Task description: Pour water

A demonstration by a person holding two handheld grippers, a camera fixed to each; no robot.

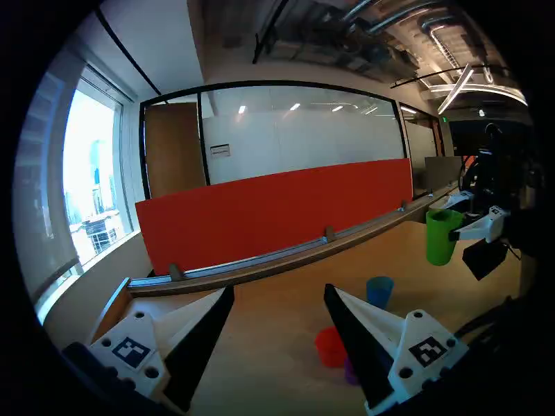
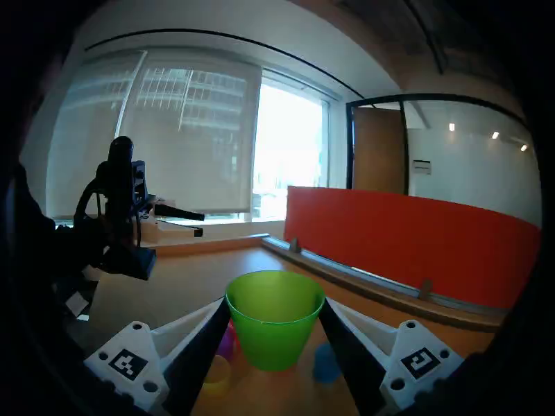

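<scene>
Green cup (image 1: 440, 243) in right gripper (image 1: 449, 234)

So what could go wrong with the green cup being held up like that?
The green cup is pinched only by its sides in the right hand-held gripper, so it might slip or tip too early. The blue cup and yellow cup below are small, so any water could miss them and splash the table.
</scene>
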